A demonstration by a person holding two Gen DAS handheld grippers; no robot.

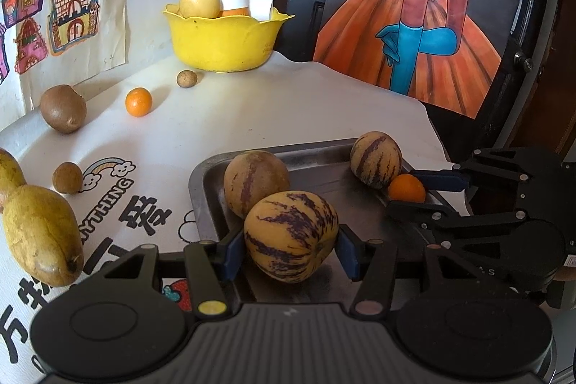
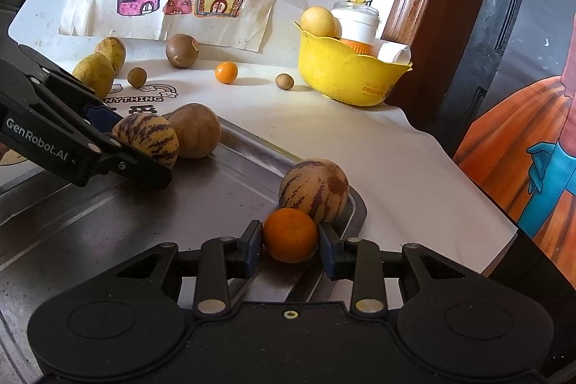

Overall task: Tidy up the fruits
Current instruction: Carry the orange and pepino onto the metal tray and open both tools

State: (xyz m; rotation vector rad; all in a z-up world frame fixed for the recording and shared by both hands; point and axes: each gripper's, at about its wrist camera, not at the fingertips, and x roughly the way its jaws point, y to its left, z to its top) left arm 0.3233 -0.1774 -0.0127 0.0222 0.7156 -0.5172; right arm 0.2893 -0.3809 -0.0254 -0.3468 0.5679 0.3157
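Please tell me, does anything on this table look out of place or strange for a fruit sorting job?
Yes. The yellow bowl holds a white jar with a flower sprig and a folded paper beside its fruit, odd for a fruit bowl. Several fruits, like the kiwi, lie loose on the tablecloth. Nothing looks spilled or damaged.

A: Surface?
B: Table under a white printed cloth [image 1: 252, 103]. Landmark: metal tray [image 1: 212, 189], sitting directly on the cloth.
A: What else lies on the cloth?
B: Yellow bowl [image 1: 223, 42] beyond the tray, by the wall. Small brown round fruit [image 1: 186, 78] just in front of the bowl. Small orange [image 1: 138, 101] beyond the tray, to its left. Kiwi [image 1: 63, 108] further left of that. Second small brown fruit [image 1: 67, 177] left of the tray. Two yellow-green mangoes [image 1: 41, 240], touching, furthest left of the tray.
A: Cloth print?
B: Rainbow, clouds, black lettering, left of the tray.
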